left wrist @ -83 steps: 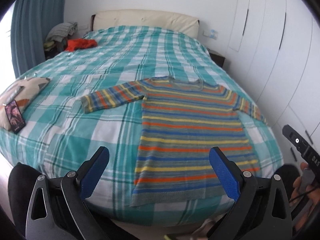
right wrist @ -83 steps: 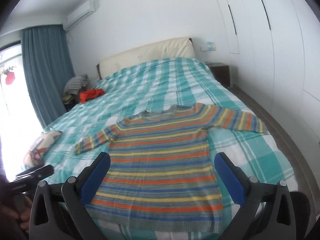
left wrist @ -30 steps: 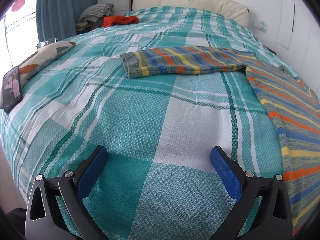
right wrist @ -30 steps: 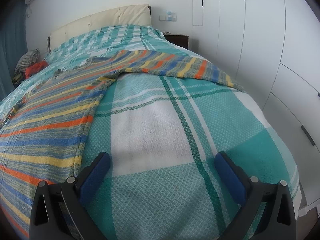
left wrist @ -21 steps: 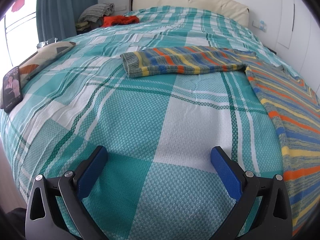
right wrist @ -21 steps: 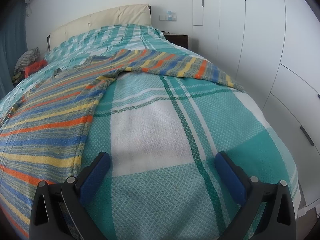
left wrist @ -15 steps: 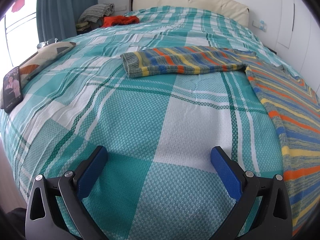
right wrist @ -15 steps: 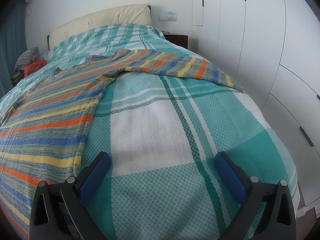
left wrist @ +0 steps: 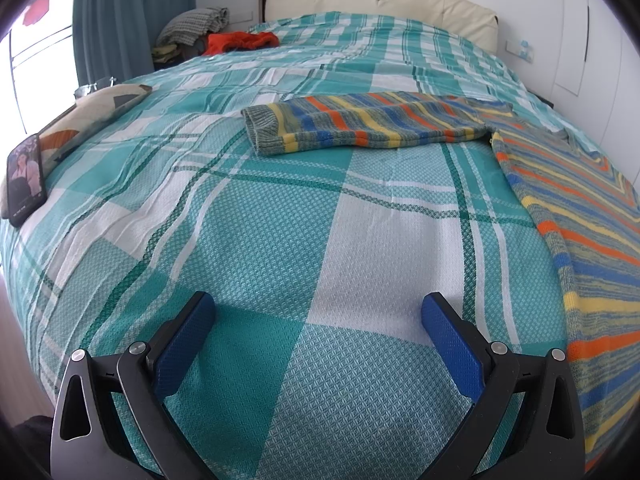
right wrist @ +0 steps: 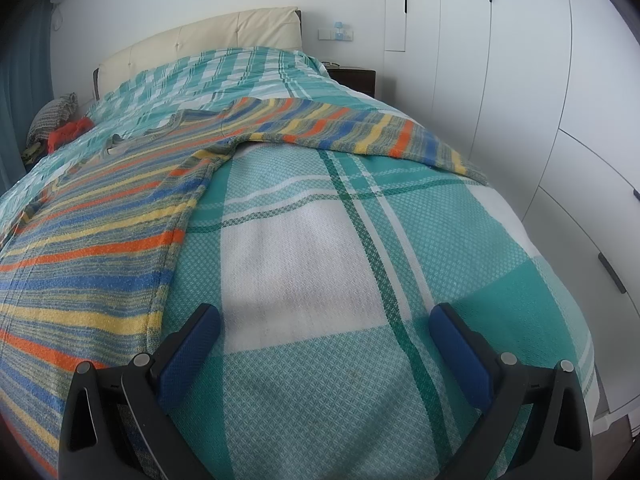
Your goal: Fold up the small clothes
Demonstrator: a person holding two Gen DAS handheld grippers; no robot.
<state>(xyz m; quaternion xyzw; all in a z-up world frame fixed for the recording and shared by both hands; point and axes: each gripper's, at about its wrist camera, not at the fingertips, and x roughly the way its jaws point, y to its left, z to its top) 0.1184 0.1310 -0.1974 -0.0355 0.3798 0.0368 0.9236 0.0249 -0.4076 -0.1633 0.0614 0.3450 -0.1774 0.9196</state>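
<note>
A striped sweater (left wrist: pixel 592 216) in grey, orange, yellow and blue lies flat on the teal plaid bedspread (left wrist: pixel 280 240). One sleeve (left wrist: pixel 360 126) stretches out ahead of my left gripper (left wrist: pixel 318 320), which is open low over bare bedspread, left of the sweater's body. In the right wrist view the sweater's body (right wrist: pixel 100 232) lies to the left and its other sleeve (right wrist: pixel 360 132) runs across ahead. My right gripper (right wrist: pixel 324 330) is open over bare bedspread, its left finger (right wrist: pixel 188 344) close beside the sweater's side edge.
A phone (left wrist: pixel 24 178) and a patterned cushion (left wrist: pixel 92 108) lie at the bed's left edge. A red garment (left wrist: pixel 240 42) and folded clothes (left wrist: pixel 192 28) sit near the cream headboard (left wrist: pixel 380 2). White wardrobe doors (right wrist: pixel 540 100) and a dark nightstand (right wrist: pixel 356 80) stand close on the right.
Since 2.8 s ago both grippers have dropped low to the bedspread and spread apart to either side of the sweater. Over the last second nothing has visibly moved.
</note>
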